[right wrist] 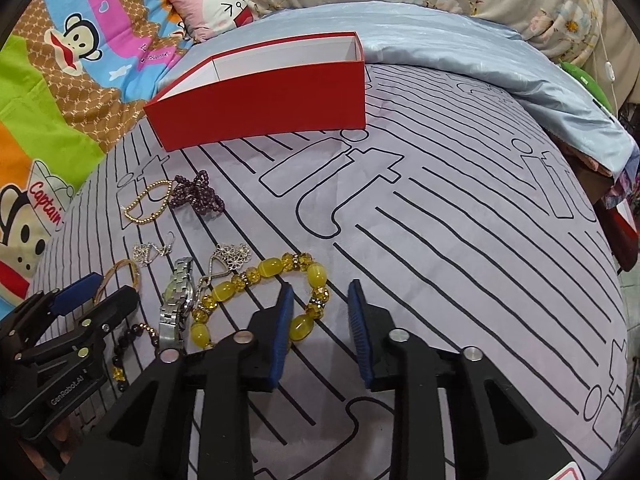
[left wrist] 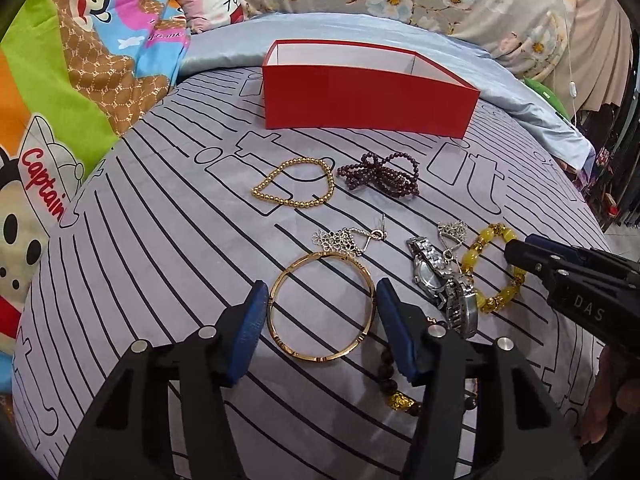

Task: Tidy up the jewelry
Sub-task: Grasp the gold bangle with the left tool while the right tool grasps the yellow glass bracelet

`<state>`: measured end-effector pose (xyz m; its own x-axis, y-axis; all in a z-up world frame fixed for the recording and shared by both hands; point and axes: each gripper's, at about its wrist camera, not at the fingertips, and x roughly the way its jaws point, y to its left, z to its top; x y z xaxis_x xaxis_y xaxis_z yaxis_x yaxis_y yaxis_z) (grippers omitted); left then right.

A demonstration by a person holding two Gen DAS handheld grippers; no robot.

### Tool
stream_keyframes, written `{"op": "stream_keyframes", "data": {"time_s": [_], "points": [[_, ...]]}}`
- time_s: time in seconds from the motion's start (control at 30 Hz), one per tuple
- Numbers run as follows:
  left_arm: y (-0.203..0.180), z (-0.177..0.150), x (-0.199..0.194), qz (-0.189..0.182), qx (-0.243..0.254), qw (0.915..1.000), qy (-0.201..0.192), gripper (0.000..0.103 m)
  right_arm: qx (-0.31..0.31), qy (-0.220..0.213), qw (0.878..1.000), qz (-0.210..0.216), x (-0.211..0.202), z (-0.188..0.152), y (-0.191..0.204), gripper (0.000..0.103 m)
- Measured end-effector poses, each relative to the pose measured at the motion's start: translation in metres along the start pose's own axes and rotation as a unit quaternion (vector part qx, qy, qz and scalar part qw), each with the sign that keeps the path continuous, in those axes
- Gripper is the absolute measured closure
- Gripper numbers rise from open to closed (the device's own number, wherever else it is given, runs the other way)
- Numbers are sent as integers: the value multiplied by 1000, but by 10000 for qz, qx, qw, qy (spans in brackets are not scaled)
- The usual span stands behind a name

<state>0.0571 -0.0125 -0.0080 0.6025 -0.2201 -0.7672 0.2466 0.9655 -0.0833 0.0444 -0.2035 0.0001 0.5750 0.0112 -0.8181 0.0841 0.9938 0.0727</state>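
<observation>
An open red box (left wrist: 366, 94) with a white inside stands at the far side of the striped sheet; it also shows in the right wrist view (right wrist: 264, 106). My left gripper (left wrist: 322, 294) is open, its blue pads on either side of a gold bangle (left wrist: 276, 300) lying flat. My right gripper (right wrist: 320, 294) is open, with the right edge of a yellow bead bracelet (right wrist: 260, 272) between its pads. A silver watch (left wrist: 430, 276), silver flower earrings (left wrist: 340, 238), a gold bead bracelet (left wrist: 296, 184) and a dark purple bead strand (left wrist: 380, 174) lie nearby.
A dark bead bracelet with a gold charm (left wrist: 400, 402) lies under my left gripper's right finger. A pale blue blanket (right wrist: 460, 60) and a pink pillow (right wrist: 212, 6) lie behind the box. A cartoon quilt (left wrist: 60, 80) covers the left.
</observation>
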Motion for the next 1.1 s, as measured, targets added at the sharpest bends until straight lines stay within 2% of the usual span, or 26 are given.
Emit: {"op": "stream_keyframes", "data": {"time_s": [0.03,0.1,0.33,0.67,0.93,1.1], "points": [[0,0,0,4,2,10000,-1,50,-16,-6,10000,-27,0,0,0,83],[-1,0,0,14,9,10000,-1,50,-54,-18,10000,-74,1,0,0,94],[4,1,-4,-65,-120,9999,8,50,107,-33,9998,140,-7,1,-5,95],[14,15,-28,-138,-178,9996,-147,50,147,-490,9980,364,-49,22,-8,95],[21,50,-42,-185,-145,9990,-380,50,26,-840,9957,402,-71,54,-11,95],[24,84,-45,-222,-136,9979,-599,50,-56,-1069,9932,459,-78,84,-12,95]]}}
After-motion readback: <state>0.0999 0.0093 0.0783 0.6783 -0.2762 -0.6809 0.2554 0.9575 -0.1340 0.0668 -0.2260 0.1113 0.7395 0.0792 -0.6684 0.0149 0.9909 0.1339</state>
